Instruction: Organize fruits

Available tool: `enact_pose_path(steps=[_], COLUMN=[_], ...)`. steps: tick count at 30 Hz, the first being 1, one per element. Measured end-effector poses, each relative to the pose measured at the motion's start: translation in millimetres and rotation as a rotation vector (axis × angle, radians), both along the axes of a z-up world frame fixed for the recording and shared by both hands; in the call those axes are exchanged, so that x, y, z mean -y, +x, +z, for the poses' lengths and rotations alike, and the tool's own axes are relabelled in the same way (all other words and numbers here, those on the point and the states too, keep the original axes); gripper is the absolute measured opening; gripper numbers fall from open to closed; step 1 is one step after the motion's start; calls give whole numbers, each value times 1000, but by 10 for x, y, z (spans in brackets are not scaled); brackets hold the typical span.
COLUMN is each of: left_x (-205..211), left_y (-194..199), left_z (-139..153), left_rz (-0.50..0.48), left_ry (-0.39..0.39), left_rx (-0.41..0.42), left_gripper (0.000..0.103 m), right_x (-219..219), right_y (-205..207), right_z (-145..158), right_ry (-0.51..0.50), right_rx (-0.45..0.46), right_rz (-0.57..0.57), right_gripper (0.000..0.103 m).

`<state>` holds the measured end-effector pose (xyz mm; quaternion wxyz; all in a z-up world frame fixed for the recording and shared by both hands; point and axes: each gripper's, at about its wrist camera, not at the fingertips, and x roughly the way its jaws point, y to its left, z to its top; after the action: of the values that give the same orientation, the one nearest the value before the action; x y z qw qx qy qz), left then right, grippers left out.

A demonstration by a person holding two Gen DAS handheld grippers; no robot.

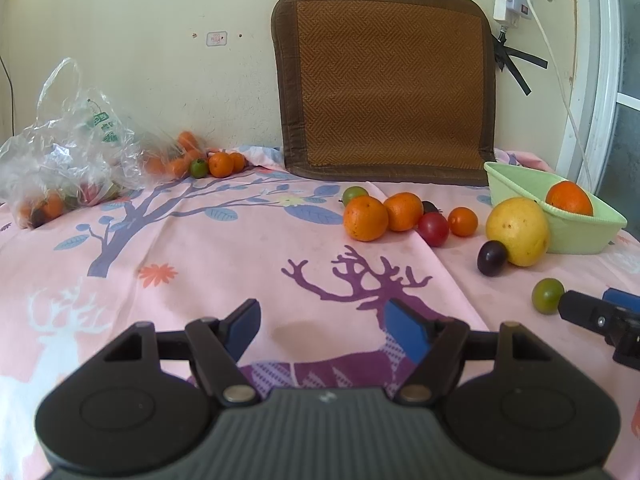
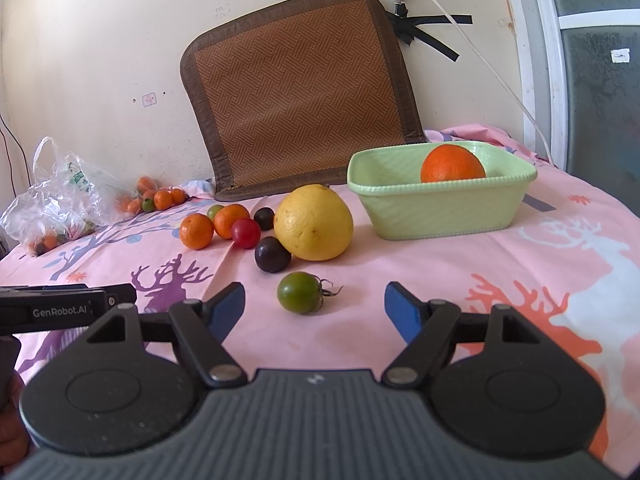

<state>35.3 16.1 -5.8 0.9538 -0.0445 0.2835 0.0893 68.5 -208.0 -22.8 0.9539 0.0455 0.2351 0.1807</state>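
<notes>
Your right gripper tilts down over the cloth, jaws spread, green tomato just ahead between the fingertips; left gripper spread, empty.

The cloth is pink, printed with purple, white and coral deer and blue-leaved trees. The basket is pale green and holds a bright orange. Beside it lie a yellow grapefruit, two dark purple plums, a red tomato, a green tomato and orange tangerines. The mat is brown-edged with an orange-brown herringbone weave. The tongs are black with blue pads.
</notes>
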Motion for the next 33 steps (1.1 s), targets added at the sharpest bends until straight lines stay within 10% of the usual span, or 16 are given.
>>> enact_pose_path(steps=[33], left_x=[28], left_y=[20], left_z=[8], left_rz=[-4], left_ry=[-6], left_rx=[12], left_gripper=[71], right_x=[-10], right_y=[-7], right_z=[1], right_ry=[5], right_rx=[-4], right_rz=[3], right_gripper=[74])
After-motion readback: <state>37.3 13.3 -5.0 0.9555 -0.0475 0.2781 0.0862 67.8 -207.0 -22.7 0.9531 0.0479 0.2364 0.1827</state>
